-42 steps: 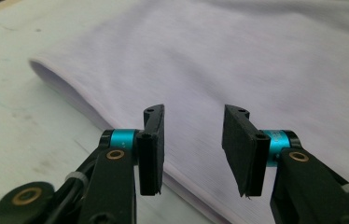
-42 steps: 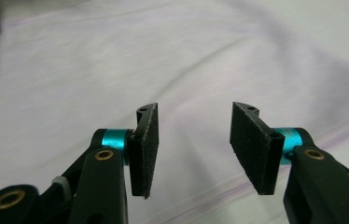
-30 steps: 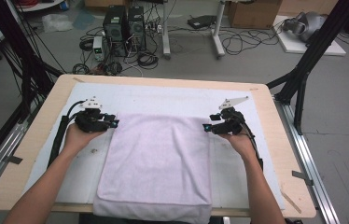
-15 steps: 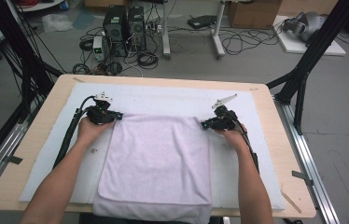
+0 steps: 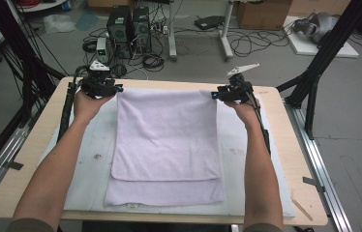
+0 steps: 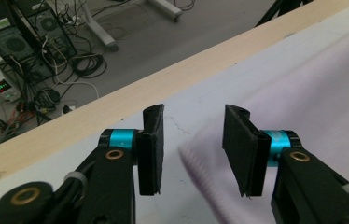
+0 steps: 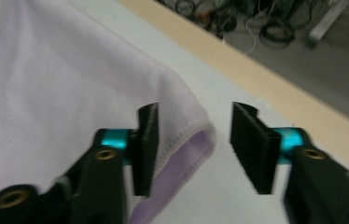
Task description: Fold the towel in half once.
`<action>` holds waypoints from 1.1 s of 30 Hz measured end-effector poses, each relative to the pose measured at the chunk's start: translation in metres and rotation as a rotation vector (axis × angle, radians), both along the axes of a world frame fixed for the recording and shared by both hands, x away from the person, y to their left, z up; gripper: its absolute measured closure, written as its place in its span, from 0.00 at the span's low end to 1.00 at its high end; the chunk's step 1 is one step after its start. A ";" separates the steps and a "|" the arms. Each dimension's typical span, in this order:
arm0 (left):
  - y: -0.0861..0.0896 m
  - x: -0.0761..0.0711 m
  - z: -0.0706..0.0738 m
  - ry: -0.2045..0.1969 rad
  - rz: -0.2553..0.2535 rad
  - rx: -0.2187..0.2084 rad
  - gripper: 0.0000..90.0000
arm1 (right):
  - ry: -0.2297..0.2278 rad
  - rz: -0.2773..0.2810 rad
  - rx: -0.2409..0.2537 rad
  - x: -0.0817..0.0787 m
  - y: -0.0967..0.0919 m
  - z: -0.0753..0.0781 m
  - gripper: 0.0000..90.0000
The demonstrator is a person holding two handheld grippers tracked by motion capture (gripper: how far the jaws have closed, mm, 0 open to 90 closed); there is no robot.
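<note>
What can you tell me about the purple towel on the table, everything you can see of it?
The towel is pale lilac, soft terry-looking cloth with a stitched hem. It lies flat on the white mat, folded over itself: the upper layer stops short, so a strip of the lower layer shows at the near edge. Its far corners sit between the open jaws of the left gripper and right gripper, neither clamping it.

Pale lilac towel (image 5: pixel 167 140) lies flat on white mat (image 5: pixel 89 145), folded over itself: upper layer stops short of near edge, lower layer showing as strip below. Far fold edge near table's far side. Stitched hem visible at far right corner (image 7: pixel 182 135), slightly lifted.
</note>
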State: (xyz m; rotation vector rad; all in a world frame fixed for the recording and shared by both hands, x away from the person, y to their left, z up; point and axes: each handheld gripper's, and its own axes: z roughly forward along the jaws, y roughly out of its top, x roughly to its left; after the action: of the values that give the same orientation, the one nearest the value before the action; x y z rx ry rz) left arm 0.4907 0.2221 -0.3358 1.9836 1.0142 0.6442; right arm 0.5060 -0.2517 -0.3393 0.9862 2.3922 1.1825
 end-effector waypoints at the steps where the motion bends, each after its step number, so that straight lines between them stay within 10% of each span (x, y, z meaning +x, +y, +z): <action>1: 0.001 0.000 -0.003 0.022 -0.009 0.006 0.62 | 0.026 -0.002 -0.001 0.001 -0.001 -0.007 0.51; 9: 0.009 -0.031 -0.041 0.056 -0.078 -0.034 0.58 | 0.149 0.049 -0.052 -0.027 0.003 -0.044 0.40; 12: 0.010 -0.051 -0.051 0.057 -0.111 -0.041 0.57 | 0.045 0.089 -0.065 -0.051 0.008 -0.041 0.46; 18: 0.008 -0.094 -0.061 0.037 -0.180 -0.044 0.55 | 0.002 0.148 -0.004 -0.096 0.007 -0.041 0.47; 33: 0.009 -0.186 -0.086 0.050 -0.326 -0.043 0.54 | 0.023 0.233 -0.015 -0.182 -0.004 -0.080 0.52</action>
State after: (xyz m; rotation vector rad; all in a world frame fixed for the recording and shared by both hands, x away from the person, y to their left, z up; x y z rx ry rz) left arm 0.3052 0.2309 -0.4214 2.0739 0.7041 0.3920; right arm 0.3240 -0.2556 -0.4196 0.7356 2.5852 1.2338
